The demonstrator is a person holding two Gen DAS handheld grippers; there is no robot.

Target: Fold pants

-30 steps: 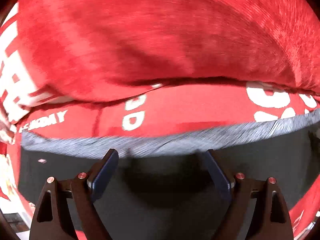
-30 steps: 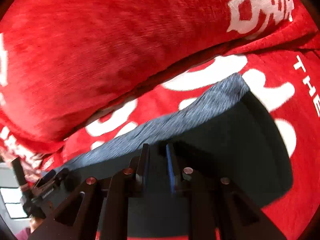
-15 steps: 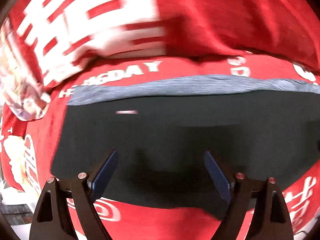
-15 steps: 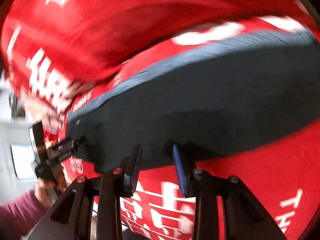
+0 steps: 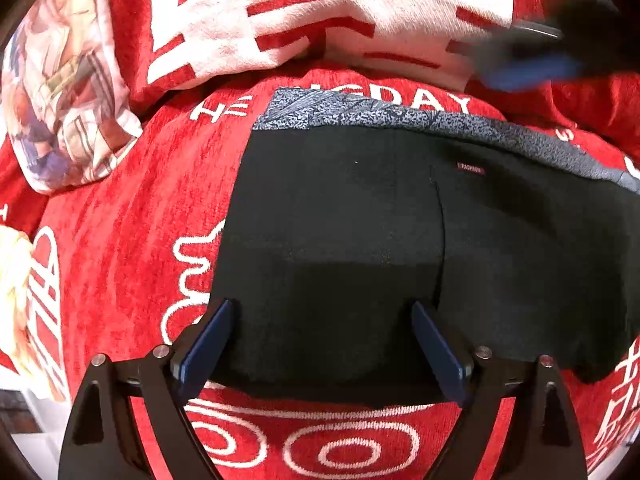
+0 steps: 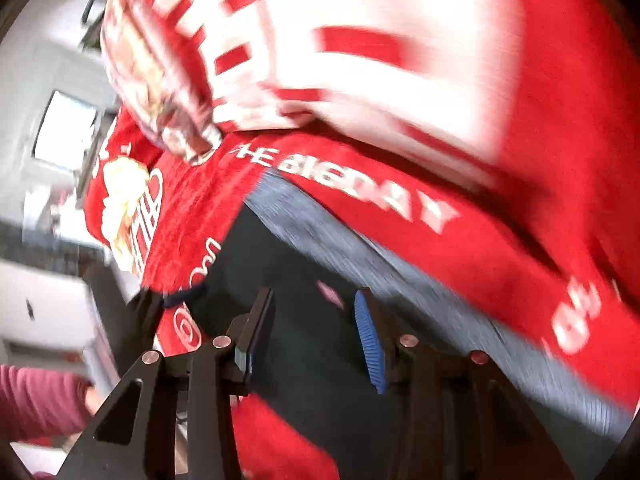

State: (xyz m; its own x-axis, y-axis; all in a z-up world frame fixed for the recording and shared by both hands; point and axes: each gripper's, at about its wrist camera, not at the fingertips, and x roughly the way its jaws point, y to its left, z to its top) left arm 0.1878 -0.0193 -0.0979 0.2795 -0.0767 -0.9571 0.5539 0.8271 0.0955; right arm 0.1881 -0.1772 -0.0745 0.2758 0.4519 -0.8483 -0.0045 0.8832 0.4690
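The black pants [image 5: 340,240] lay folded on a red printed bedspread [image 5: 120,240], filling the centre and right of the left wrist view, with a grey speckled waistband [image 5: 400,114] along their upper edge and a small red label [image 5: 471,169] right of centre. The left gripper [image 5: 320,340] sat at the bottom of that frame, jaws spread wide and holding nothing, both blue pads [image 5: 206,340] over the near edge of the cloth. A red and white pillow [image 5: 320,12] occupied the top of the frame, touching the bedspread just beyond the waistband, and a patterned cushion [image 5: 60,92] lay at upper left. The right wrist view was blurred; the right gripper [image 6: 316,332] at lower centre had its jaws parted, empty, above the dark pants [image 6: 280,280]. A hand in a maroon sleeve [image 6: 36,400] appeared at lower left. In the left view's upper right corner the right gripper [image 5: 532,68] showed as a blur
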